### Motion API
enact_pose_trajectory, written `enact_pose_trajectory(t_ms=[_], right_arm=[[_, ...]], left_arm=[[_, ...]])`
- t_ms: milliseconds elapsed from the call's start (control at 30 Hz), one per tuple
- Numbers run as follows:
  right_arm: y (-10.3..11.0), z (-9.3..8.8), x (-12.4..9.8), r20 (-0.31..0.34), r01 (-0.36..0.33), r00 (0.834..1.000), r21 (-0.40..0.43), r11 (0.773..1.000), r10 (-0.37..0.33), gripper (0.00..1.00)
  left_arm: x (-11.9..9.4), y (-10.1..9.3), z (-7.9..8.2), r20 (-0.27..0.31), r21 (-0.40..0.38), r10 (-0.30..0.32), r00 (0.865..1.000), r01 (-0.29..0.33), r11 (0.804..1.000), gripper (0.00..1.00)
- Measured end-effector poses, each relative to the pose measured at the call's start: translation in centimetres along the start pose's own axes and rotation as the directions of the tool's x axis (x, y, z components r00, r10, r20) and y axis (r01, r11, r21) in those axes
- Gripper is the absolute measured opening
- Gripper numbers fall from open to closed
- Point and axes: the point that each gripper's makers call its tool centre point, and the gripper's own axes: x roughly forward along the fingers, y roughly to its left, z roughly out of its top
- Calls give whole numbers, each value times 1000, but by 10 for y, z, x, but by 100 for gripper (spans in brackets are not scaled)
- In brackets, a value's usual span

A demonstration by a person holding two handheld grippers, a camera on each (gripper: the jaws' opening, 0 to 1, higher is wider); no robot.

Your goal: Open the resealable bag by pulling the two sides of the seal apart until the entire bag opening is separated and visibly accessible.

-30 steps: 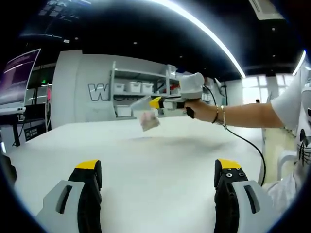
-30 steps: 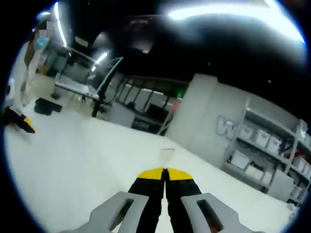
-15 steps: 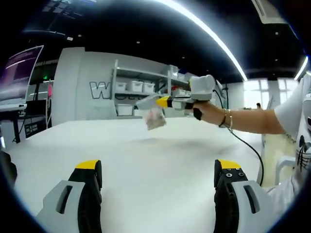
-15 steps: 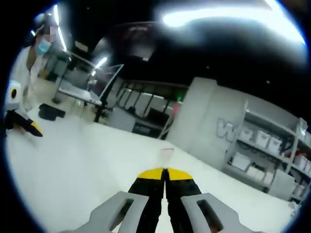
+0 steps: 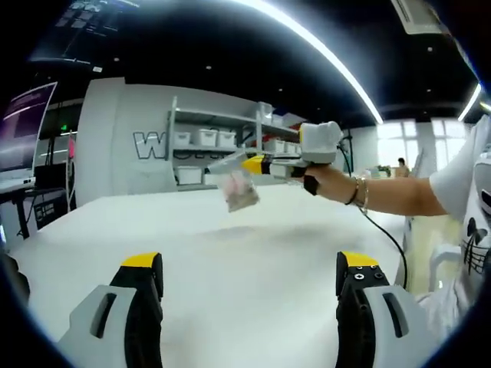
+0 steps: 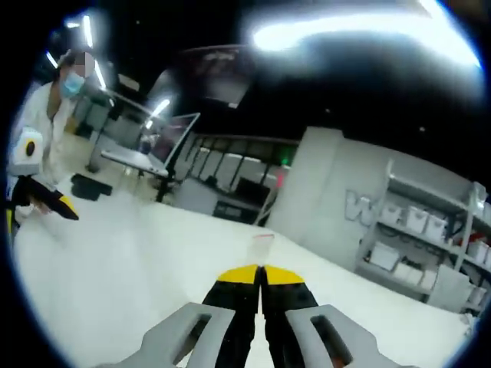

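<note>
The jaws of the left gripper (image 5: 245,287) stand wide apart with nothing between them, low over the white table (image 5: 253,253); those of the right gripper (image 6: 261,277) are pressed together on the top edge of the bag (image 5: 238,189), whose clear film with a thin red line rises just past their yellow tips. From the left gripper view the bag hangs in the air above the table, ahead and a little up, pinched at its upper corner by the right gripper (image 5: 257,163), so its long axis drops downward from that hold. It lies well apart from the left gripper, which looks the free one to close in and take the other side of the seal; whether any of the seal has parted I cannot tell.
</note>
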Motion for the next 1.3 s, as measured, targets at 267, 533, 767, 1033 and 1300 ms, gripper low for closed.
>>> enact_pose_trajectory(t_ms=[267, 533, 767, 1033, 1300], right_arm=[[1, 1, -15, 15, -1, 1000, 24, 1000, 0, 0], [6, -3, -30, 23, -1, 1000, 45, 999, 0, 0], [16, 5, -41, 45, -18, 999, 64, 998, 15, 0], [29, 13, -52, 71, -37, 997, 78, 996, 32, 0], [33, 11, -60, 77, -45, 996, 99, 994, 37, 0]], left_arm=[[2, -6, 5, 5, 6, -13, 1000, 13, 1000, 92], [4, -13, 4, -17, 22, -30, 999, 30, 999, 91], [4, -16, 8, -14, 23, -39, 999, 40, 999, 88], [4, -19, 15, 0, 26, -41, 999, 41, 999, 88], [6, -21, 12, -12, 22, -49, 999, 49, 999, 86]])
